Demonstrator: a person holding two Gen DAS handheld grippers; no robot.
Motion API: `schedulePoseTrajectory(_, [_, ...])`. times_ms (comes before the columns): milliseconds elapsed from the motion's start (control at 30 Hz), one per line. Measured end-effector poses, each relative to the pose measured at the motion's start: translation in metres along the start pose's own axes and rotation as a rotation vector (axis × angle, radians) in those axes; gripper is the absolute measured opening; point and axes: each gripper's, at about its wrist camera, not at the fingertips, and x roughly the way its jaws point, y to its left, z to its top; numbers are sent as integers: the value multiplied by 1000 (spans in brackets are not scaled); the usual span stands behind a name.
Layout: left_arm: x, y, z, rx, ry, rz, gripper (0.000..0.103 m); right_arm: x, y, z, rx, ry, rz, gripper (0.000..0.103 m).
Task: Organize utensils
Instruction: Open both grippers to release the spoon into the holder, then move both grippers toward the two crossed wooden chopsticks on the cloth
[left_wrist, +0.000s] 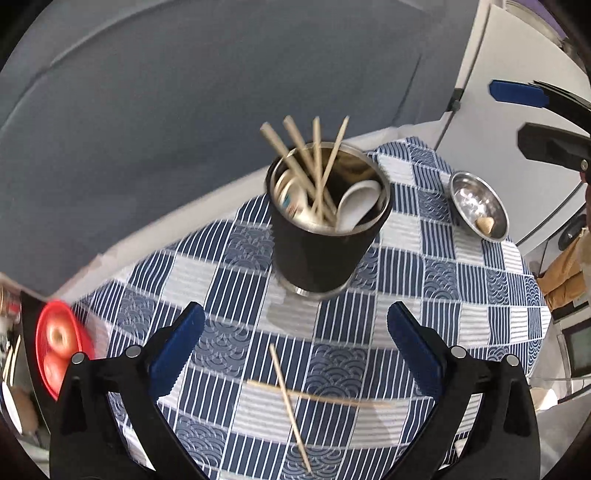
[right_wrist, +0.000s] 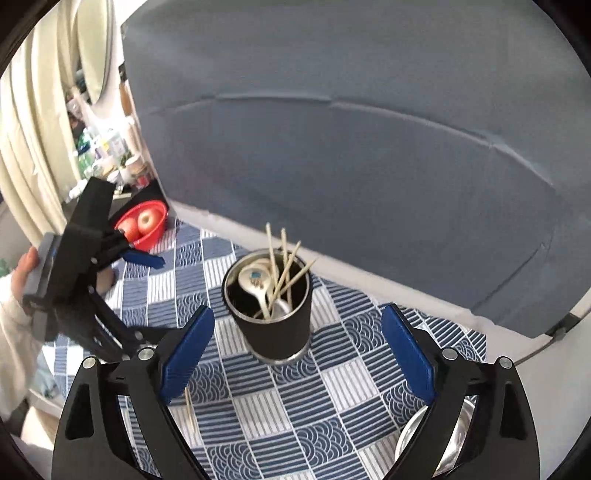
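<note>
Left gripper (left_wrist: 295, 343) open, chopsticks (left_wrist: 291, 398) lying between jaws

Black cup (left_wrist: 327, 236) upright holding chopsticks; two chopsticks (left_wrist: 291, 400) crossed on cloth.

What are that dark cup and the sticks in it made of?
The cup looks like steel, shiny inside and at its base, with a matte black outside. The sticks look like pale bare wood or bamboo; which one is unclear.
</note>
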Motion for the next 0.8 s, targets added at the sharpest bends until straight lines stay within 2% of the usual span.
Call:
schedulePoseTrajectory(200, [7, 14, -35, -54, 54, 9, 97, 11, 15, -15, -22, 50, 21, 88])
schedulePoseTrajectory(500, [22, 20, -77, -116, 117, 10, 97, 40, 37, -37, -41, 152, 108, 89])
schedulePoseTrajectory(800, [49, 14, -113, -122, 199, -8, 97, 82, 61, -75, -57, 276, 138, 89])
